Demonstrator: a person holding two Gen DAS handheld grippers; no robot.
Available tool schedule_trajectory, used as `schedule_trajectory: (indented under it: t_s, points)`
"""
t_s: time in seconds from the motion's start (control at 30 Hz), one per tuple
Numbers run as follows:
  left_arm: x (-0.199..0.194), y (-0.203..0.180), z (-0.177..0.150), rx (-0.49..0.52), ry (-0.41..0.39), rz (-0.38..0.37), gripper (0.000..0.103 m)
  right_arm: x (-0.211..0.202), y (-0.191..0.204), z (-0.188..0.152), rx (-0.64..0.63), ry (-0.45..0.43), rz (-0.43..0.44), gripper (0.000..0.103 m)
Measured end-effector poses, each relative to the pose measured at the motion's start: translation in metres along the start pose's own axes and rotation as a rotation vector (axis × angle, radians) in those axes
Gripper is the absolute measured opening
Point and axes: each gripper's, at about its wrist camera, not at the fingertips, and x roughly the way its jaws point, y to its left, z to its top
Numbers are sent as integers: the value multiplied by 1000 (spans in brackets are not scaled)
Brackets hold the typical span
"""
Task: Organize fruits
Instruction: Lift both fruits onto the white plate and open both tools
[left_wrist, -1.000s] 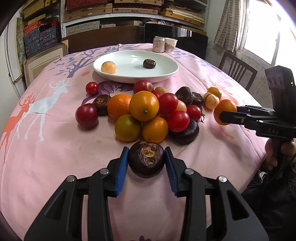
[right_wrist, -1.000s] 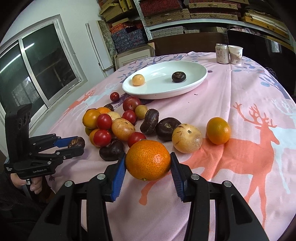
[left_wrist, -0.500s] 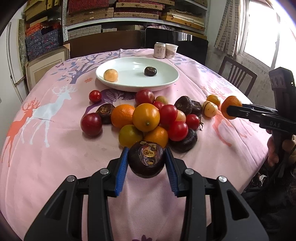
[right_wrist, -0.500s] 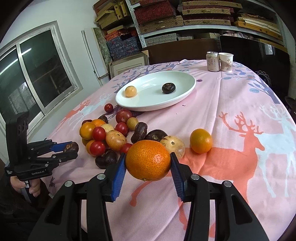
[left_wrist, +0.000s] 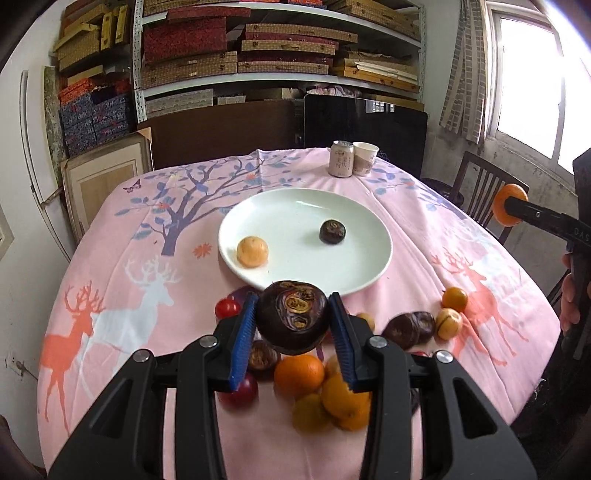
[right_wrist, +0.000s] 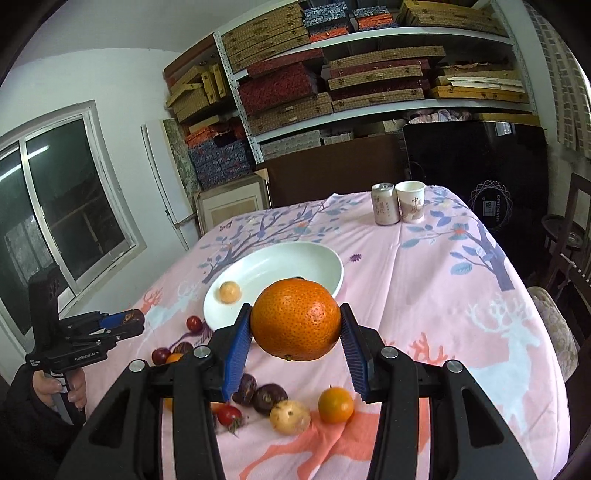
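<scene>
Item: left hand-held gripper (left_wrist: 292, 322), clamped on a dark purple fruit (left_wrist: 292, 320), held above the worktop (left_wrist: 122, 280), just short of the white plate (left_wrist: 373, 236). Right hand-held gripper (right_wrist: 295, 325) gripped an orange (right_wrist: 295, 319), likewise before the plate. Advice: lower each low onto bare plate, clear of the fruits already there, before releasing.

A pink deer-print tablecloth (left_wrist: 122, 295) covers the table. On it sit a white plate (left_wrist: 362, 266), a can (left_wrist: 340, 158), a paper cup (left_wrist: 365, 158) and loose fruits (left_wrist: 306, 373).
</scene>
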Motion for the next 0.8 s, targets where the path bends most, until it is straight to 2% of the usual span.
schedule_trajectory:
  t_s: [0.13, 0.3, 0.47, 0.67, 0.7, 0.73, 0.8]
  points:
    - [42, 1, 37, -9, 31, 0, 38, 33, -2, 31, 8, 7, -7, 47]
    - [111, 1, 70, -46, 119, -3, 38, 101, -4, 53, 10, 74, -43, 47]
    - [172, 7, 81, -83, 196, 4, 38, 170, -1, 53, -21, 171, -86, 47]
    - [209, 15, 86, -84, 253, 37, 39, 222, 5, 51, -79, 217, -111, 48]
    - [210, 17, 86, -87, 251, 51, 46, 228, 7, 51, -95, 222, -114, 48]
    - [209, 19, 87, -93, 242, 61, 60, 231, 8, 51, -110, 220, -120, 58]
    - [203, 22, 89, -104, 212, 68, 68, 228, 12, 54, -132, 184, -142, 70]
